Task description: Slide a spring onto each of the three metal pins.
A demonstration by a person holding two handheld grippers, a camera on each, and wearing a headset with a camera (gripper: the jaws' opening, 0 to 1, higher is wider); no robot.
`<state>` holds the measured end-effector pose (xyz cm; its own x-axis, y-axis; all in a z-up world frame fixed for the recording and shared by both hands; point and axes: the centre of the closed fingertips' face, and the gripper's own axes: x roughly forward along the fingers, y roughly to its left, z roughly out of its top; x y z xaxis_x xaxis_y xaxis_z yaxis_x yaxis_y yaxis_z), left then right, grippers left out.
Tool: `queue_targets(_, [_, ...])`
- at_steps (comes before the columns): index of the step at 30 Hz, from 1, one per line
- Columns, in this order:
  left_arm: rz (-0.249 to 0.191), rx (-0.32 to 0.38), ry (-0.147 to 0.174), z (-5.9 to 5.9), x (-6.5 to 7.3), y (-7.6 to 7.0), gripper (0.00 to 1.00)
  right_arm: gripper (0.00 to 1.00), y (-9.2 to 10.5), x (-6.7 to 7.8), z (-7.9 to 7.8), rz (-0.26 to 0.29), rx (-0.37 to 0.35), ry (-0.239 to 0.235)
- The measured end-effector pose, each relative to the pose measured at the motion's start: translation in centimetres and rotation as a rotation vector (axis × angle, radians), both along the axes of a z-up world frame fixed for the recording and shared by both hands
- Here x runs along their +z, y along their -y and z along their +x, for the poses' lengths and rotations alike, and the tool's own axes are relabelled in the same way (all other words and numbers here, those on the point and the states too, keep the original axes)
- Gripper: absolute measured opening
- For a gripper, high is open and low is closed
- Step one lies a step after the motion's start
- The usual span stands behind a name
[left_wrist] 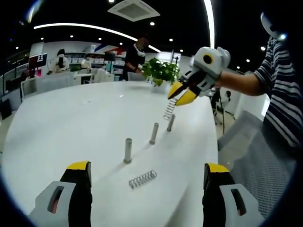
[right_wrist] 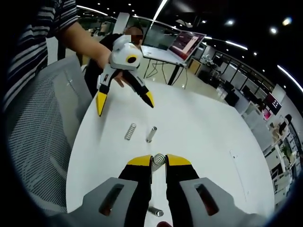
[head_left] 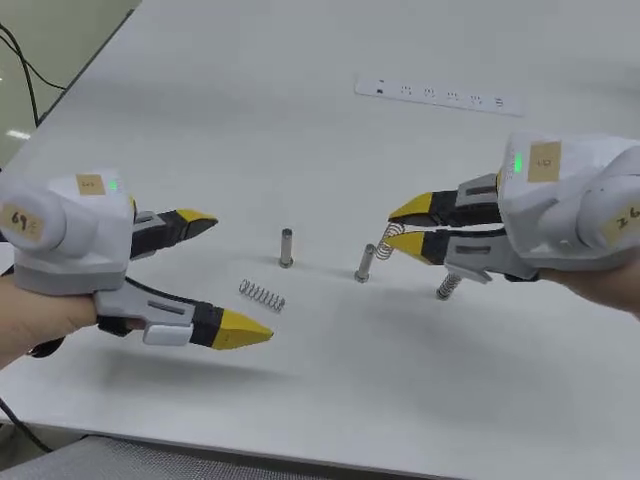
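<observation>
Three short metal pins stand upright in a row on the white table: a bare left pin (head_left: 286,248), a bare middle pin (head_left: 365,262), and a right pin (head_left: 447,287) that seems to have a spring around it. A loose spring (head_left: 262,295) lies flat in front of the left pin. My right gripper (head_left: 405,228) is shut on another spring (head_left: 388,240), held just above and to the right of the middle pin; this held spring (right_wrist: 158,160) sits between the yellow tips. My left gripper (head_left: 225,278) hangs wide open to the left of the loose spring (left_wrist: 142,178).
A white power strip (head_left: 440,95) lies at the far right of the table (head_left: 300,400). The table's left edge runs diagonally at upper left, with dark cables beyond it. A mesh chair (right_wrist: 38,142) stands beside the table, and people stand in the background.
</observation>
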<state>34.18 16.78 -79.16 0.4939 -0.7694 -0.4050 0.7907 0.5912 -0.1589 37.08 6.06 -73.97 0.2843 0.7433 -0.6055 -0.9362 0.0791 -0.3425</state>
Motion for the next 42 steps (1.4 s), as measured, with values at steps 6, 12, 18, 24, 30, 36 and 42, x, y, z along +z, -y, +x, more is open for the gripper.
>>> queue_targets(6, [-0.001,-0.003,0.002,0.1,0.1,0.1,0.96,0.07,-0.5,0.3,0.8,0.005,-0.003,0.007])
queue_targets(12, [-0.001,0.002,-0.001,0.1,-0.1,-0.1,0.96,0.07,-0.9,-0.1,1.1,0.003,-0.004,-0.002])
queue_targets(18, [-0.002,0.004,-0.002,0.1,-0.2,-0.2,0.96,0.07,-0.9,-0.9,1.3,-0.003,-0.011,-0.017])
queue_targets(24, [-0.001,0.005,-0.005,0.0,-0.2,-0.3,0.96,0.07,-0.8,-1.6,1.6,-0.007,-0.024,-0.033])
queue_targets(30, [-0.005,0.012,-0.009,0.0,-0.2,-0.3,0.96,0.07,-0.8,-2.2,1.6,-0.012,-0.027,-0.048])
queue_targets(36, [-0.004,0.015,-0.009,0.0,-0.3,-0.4,0.95,0.07,-0.8,-3.0,1.8,-0.013,-0.038,-0.063])
queue_targets(42, [-0.003,0.016,-0.015,-0.2,-0.4,-0.4,0.95,0.07,-0.8,-4.2,1.9,-0.019,-0.051,-0.079])
